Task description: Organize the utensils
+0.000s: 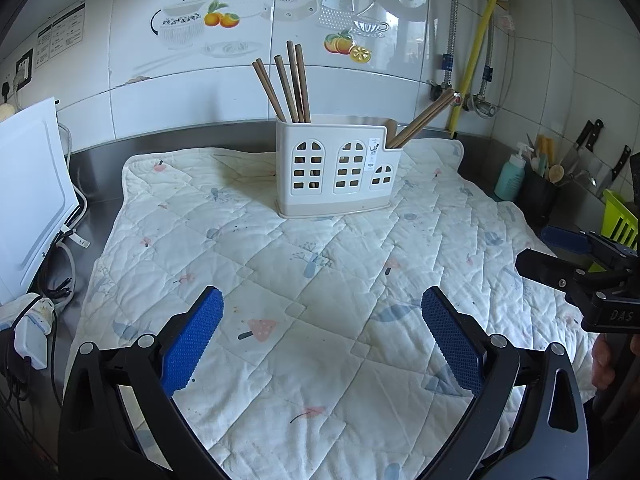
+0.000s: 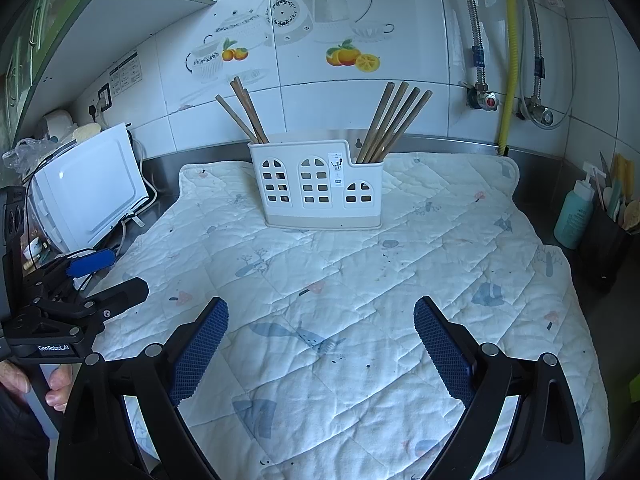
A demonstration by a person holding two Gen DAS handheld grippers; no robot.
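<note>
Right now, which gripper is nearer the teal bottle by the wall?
Right. The teal bottle stands off the quilt's right edge, on the right gripper's own side. The left gripper hangs over the quilt's left half, further away.

Left claw (image 1: pixel 322 334) low in foreground, blue-padded fingers (image 1: pixel 192 344) spread wide, nothing between them. Below: white quilted mat (image 1: pixel 304 280) on steel tabletop (image 1: pixel 100 172). White utensil holder (image 1: pixel 334 170) upright on far part of mat; four brown chopsticks (image 1: pixel 290 84) in its left compartment, further chopsticks (image 1: pixel 424 120) leaning right from its right compartment. Right claw (image 1: pixel 560 260) at right edge, over mat's right border. White appliance (image 1: pixel 28 196) at left. Teal bottle (image 1: pixel 510 178) and knives (image 1: pixel 588 148) at right.
</note>
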